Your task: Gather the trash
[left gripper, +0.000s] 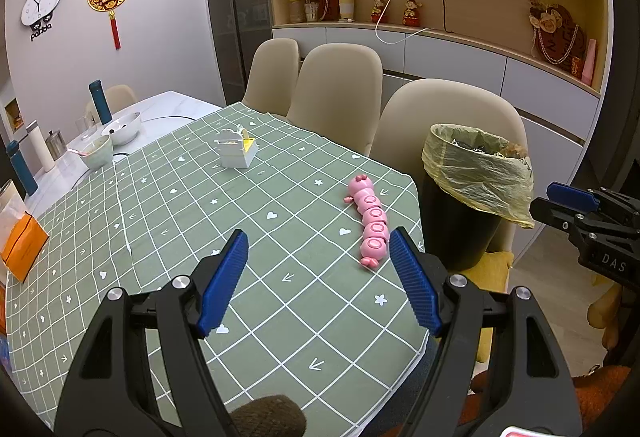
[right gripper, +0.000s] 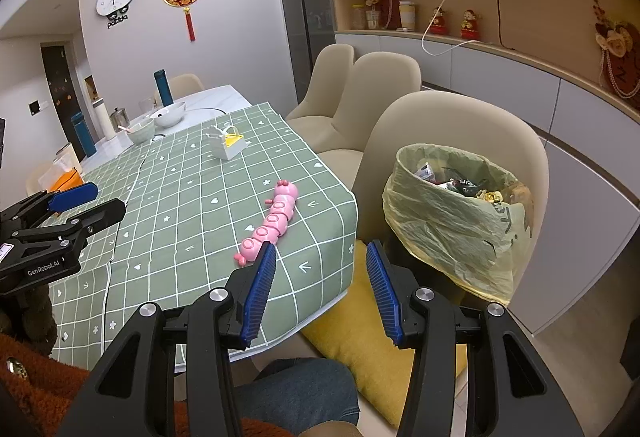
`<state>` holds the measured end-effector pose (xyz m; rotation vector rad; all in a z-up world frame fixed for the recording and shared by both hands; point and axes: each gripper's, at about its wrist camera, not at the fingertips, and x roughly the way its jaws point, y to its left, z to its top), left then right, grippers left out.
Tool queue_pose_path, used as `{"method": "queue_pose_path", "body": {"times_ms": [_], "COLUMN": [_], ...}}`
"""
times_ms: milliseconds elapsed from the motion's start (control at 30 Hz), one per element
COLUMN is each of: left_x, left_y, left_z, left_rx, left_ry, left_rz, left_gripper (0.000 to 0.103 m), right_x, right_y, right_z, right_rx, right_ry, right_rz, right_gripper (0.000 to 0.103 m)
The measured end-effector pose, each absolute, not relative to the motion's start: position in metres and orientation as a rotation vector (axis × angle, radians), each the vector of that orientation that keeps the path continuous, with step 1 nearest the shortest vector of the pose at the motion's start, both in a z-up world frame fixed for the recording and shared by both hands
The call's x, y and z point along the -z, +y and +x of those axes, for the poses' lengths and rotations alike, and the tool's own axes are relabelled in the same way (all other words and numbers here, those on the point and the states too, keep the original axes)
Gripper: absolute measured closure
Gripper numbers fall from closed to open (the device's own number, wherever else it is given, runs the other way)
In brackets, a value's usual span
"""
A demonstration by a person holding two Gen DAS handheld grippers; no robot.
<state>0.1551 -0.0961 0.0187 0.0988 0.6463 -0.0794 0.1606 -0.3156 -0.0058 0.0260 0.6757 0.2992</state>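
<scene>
A: Where are your claws?

B: Your left claw point(left gripper: 318, 237) hangs over the surface point(left gripper: 280, 317), jaws spread wide, nothing between the pads. Bare green checked cloth under it. Your right claw point(right gripper: 320, 249) is past the surface's near right edge, over a yellow cushion point(right gripper: 360, 337), jaws apart, empty too.

A: Trash target?

B: No loose trash that I can tell on the cloth. The trash bin point(right gripper: 452, 213), black with a yellowish bag folded over its rim, stands off the surface's right edge, in front of the nearest beige chair point(right gripper: 460, 121). It's already holding wrappers. It sits just right of your right claw.

A: What's in the way?

B: A pink caterpillar toy point(left gripper: 370, 221) lies near the right edge of the cloth, lengthwise, just inboard of your left claw's right finger. A small white box point(left gripper: 236, 151) with a yellow part sits well apart, mid-surface. Bowls point(left gripper: 122, 127) and bottles crowd the far left end, off the cloth. An orange packet point(left gripper: 24, 247) sits at the left edge.

A: Open room?

B: The centre of the cloth between toy and white box is free. The gap between surface edge and bin is narrow.
</scene>
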Motion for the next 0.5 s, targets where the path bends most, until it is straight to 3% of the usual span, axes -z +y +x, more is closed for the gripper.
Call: {"method": "queue_pose_path", "body": {"times_ms": [500], "left_x": [-0.0196], "left_y": [-0.0936], "left_z": [0.156], "left_rx": [0.07], "left_ry": [0.634], "left_rz": [0.095], "left_gripper": [0.034], "right_x": [0.0033], "right_y": [-0.3128], "right_z": [0.1599], "right_rx": [-0.29], "right_ry": [0.668], "right_rz": [0.019], "right_gripper": [0.058]}}
